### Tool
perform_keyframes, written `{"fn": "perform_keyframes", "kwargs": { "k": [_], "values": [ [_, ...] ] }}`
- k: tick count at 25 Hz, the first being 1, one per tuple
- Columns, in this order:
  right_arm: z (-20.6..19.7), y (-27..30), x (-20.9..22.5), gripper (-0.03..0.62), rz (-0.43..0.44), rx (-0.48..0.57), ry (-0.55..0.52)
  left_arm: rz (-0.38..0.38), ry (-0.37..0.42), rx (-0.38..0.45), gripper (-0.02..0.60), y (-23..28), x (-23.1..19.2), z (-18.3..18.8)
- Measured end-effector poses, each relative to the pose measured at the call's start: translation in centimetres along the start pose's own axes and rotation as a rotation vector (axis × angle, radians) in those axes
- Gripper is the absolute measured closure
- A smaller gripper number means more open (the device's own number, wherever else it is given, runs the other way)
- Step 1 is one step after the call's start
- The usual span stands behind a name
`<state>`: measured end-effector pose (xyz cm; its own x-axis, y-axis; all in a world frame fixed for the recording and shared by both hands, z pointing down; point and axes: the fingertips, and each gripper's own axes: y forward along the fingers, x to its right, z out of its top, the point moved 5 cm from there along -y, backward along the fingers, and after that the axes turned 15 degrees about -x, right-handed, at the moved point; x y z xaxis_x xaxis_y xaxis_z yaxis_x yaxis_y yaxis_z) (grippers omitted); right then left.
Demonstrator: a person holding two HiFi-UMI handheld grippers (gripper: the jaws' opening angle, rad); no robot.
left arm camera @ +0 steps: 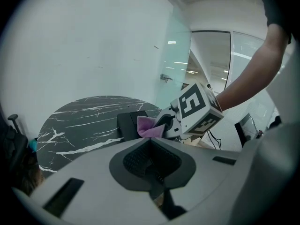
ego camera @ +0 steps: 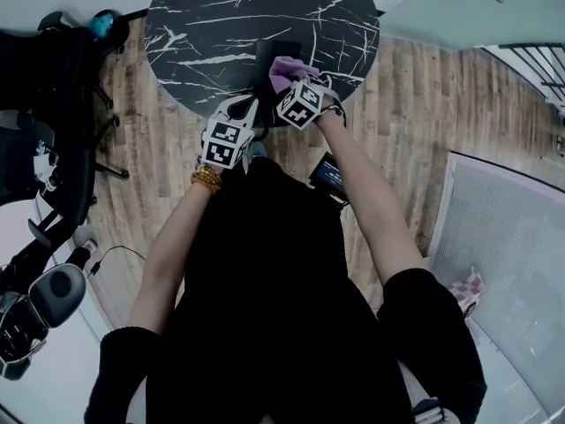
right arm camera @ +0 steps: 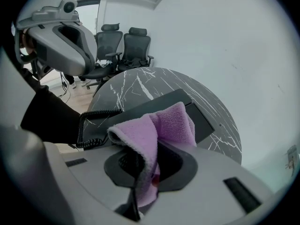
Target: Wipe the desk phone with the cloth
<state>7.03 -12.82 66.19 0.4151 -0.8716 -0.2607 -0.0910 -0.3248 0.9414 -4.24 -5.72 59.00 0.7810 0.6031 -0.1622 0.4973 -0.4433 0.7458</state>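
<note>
Pinching the purple cloth (right arm camera: 161, 125) in the right gripper's (right arm camera: 140, 175) fingers, over the black desk phone (right arm camera: 202, 119) at the near edge of the round marbled surface (ego camera: 221, 16). Holding the left gripper's (left arm camera: 157, 182) fingers pressed together on nothing, just left of the phone.

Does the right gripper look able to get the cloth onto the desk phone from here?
Likely yes. The right gripper grips the cloth just above the desk phone, with nothing between them; the left gripper sits off to one side.
</note>
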Motion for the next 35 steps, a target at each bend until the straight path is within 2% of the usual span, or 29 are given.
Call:
{"fn": "perform_keyframes", "kwargs": {
  "k": [4,22,35],
  "values": [
    [-0.2,0.0,-0.7,0.536,0.007,0.007,-0.005,-0.003,0.004,-0.008,0.568,0.2,0.2,-0.1],
    [-1.7,0.6,-4.8,0.536,0.162,0.012,0.007,-0.001,-0.003,-0.023,0.568,0.3,0.8,-0.9],
    [-1.9,0.8,-6.0,0.536,0.174,0.0,0.013,0.009,-0.012,-0.024,0.568,-0.6,0.9,-2.2]
  ]
}}
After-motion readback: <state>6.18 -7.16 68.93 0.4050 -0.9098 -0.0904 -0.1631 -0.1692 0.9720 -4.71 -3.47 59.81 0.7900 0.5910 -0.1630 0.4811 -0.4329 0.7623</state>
